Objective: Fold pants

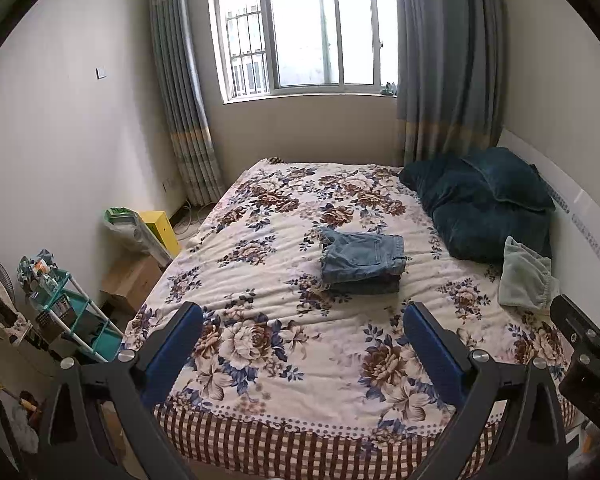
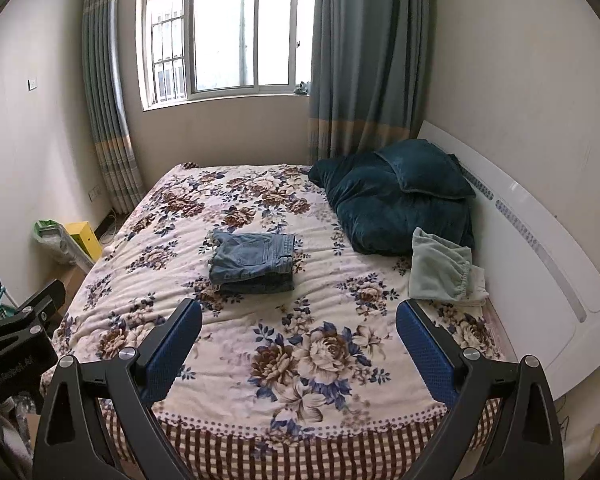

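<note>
One folded pants (image 1: 362, 259) bundle, long axis left-right.

We see the faded blue denim pants (image 1: 362, 258) (image 2: 253, 261) folded into a compact rectangular stack, lying flat near the middle of the floral bed cover (image 1: 284, 344) (image 2: 300, 360).

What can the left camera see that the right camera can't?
Only the left wrist view shows the teal shelf rack and the cardboard box on the floor. Only the right wrist view shows the long white headboard nearly whole. Both show the folded jeans on the flowery bed, the dark blue pillows, the window, and an open hand-held gripper.
</note>
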### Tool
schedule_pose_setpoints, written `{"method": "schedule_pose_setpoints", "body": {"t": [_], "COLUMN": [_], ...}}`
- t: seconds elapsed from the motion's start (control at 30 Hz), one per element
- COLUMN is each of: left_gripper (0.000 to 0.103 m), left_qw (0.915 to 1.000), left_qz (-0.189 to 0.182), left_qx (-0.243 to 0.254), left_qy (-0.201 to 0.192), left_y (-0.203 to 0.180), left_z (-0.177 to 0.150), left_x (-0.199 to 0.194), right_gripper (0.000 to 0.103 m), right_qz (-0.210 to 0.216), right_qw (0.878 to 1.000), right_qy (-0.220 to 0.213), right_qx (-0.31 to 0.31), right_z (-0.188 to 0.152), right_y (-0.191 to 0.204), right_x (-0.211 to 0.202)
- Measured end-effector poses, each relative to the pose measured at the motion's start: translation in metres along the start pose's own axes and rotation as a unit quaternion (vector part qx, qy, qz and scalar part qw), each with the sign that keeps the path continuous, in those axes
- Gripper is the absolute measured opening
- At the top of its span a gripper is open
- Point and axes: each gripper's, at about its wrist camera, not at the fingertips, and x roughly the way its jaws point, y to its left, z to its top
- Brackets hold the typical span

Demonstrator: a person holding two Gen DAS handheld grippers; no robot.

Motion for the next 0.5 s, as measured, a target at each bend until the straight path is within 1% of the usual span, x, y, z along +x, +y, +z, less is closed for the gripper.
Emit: {"method": "schedule_pose_setpoints", "body": {"t": [0.5], "left_gripper": [0.102], "left_qw": [1.0], "left_qz": [-0.003], "left_qx": [0.0], "left_qy": [0.002], "left_y": [-0.0012], "left_z": [0.0011], "left_x": [0.0018], "right_gripper": [0.1], "right_qz": [-0.002], "right_qw": [1.0], "right_qy": [-0.001], "right_qx": [0.0], "right_z": [0.0006], "right_y": [0.0014], "right_x": [0.0013]}}
